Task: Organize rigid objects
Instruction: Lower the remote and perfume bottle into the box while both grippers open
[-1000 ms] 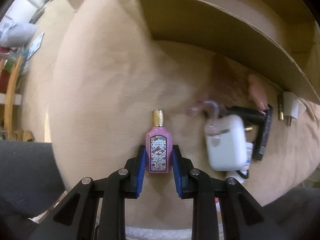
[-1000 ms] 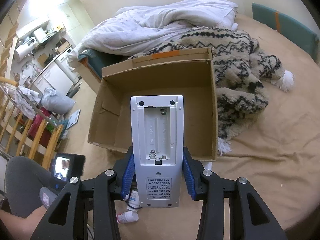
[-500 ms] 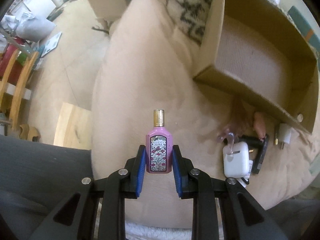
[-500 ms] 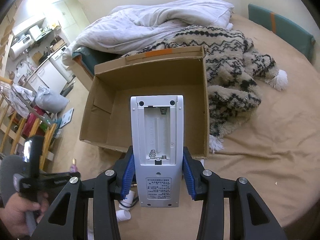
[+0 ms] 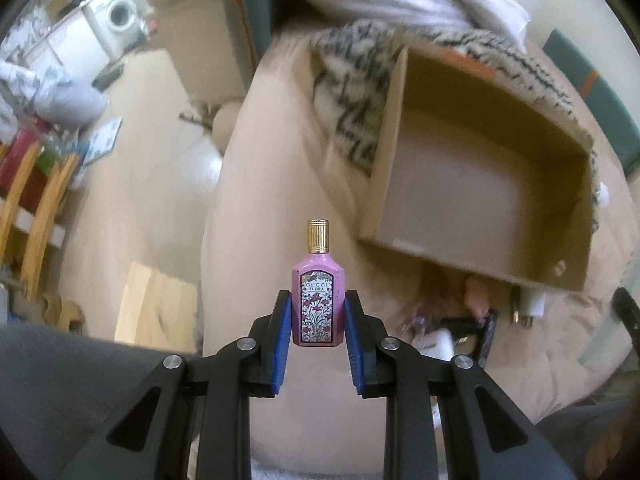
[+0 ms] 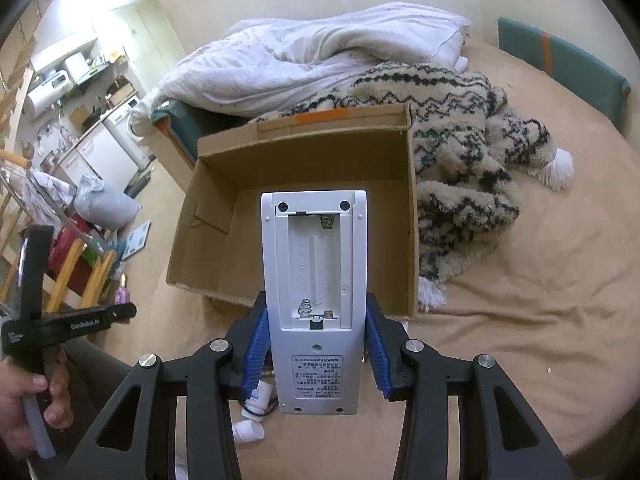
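My left gripper is shut on a pink perfume bottle with a gold cap, held upright in the air above the bed's left edge. An open cardboard box lies ahead to the right. My right gripper is shut on a white remote with its battery bay open, held just in front of the box. The left gripper also shows at the left of the right wrist view, with the bottle barely visible.
Small items lie on the beige bed by the box's near wall: a white charger, a black stick, white bottles. A patterned blanket and white duvet lie behind the box. Floor and shelves are at left.
My left gripper has risen and drawn back with the perfume bottle, so the box interior now shows. My right gripper has moved slightly toward the box with the remote.
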`<state>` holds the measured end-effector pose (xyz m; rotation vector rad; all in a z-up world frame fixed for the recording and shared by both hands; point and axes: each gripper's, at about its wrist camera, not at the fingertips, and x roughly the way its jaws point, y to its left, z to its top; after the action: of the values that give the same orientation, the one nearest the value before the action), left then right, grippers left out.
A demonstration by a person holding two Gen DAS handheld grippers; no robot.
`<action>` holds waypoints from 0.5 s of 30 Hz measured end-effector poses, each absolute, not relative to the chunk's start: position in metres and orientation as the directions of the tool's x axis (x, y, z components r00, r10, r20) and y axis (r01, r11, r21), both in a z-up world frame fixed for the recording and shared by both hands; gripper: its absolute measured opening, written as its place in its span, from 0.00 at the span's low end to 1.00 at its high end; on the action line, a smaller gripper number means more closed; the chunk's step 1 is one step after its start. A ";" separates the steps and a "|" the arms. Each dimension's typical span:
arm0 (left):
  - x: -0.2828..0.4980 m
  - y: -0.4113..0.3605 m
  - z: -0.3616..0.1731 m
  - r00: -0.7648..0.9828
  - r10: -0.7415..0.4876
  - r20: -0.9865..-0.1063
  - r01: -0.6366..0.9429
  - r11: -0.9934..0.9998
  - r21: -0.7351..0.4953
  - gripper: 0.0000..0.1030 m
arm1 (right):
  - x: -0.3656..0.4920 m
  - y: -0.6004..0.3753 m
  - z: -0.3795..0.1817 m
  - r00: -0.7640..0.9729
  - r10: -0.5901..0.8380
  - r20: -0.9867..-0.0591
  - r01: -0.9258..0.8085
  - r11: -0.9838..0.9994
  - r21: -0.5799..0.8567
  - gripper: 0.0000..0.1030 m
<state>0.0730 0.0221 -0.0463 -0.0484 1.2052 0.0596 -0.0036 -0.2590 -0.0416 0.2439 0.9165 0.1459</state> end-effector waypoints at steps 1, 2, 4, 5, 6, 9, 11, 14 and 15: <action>0.075 0.019 -0.044 0.369 0.022 -0.929 -0.065 0.998 -0.002 0.22 | -0.002 -0.260 -0.040 0.607 0.229 -0.761 -0.020 0.962 0.274 0.44; 0.079 0.017 -0.037 0.390 0.023 -0.920 -0.056 0.998 0.002 0.22 | -0.001 -0.261 -0.038 0.615 0.228 -0.755 -0.020 0.962 0.273 0.44; 0.086 0.013 -0.032 0.415 0.029 -0.909 -0.044 0.999 0.012 0.22 | 0.003 -0.263 -0.033 0.629 0.226 -0.744 -0.026 0.963 0.270 0.44; 0.091 0.011 -0.027 0.430 0.030 -0.902 -0.036 0.999 0.016 0.22 | 0.006 -0.265 -0.031 0.636 0.230 -0.736 -0.028 0.961 0.276 0.44; 0.096 0.009 -0.023 0.444 0.029 -0.895 -0.031 0.999 0.017 0.22 | 0.008 -0.267 -0.029 0.642 0.234 -0.730 -0.028 0.959 0.282 0.44; 0.109 0.002 -0.018 0.466 0.023 -0.884 -0.014 1.000 0.018 0.22 | 0.015 -0.272 -0.024 0.659 0.234 -0.715 -0.024 0.956 0.291 0.44; 0.118 -0.003 -0.015 0.480 0.020 -0.877 -0.003 1.000 0.021 0.22 | 0.023 -0.274 -0.023 0.663 0.237 -0.710 -0.024 0.955 0.297 0.44; 0.129 -0.013 -0.013 0.491 0.009 -0.871 0.021 1.000 0.023 0.22 | 0.035 -0.278 -0.024 0.665 0.245 -0.705 -0.022 0.951 0.309 0.44; 0.132 -0.016 -0.013 0.493 0.006 -0.870 0.029 0.999 0.024 0.22 | 0.040 -0.279 -0.024 0.665 0.251 -0.703 -0.023 0.948 0.317 0.44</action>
<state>0.1317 -0.0157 -0.0135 0.0366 1.0556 -0.0138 0.0402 -0.2790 -0.0244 0.2933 0.8319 0.1571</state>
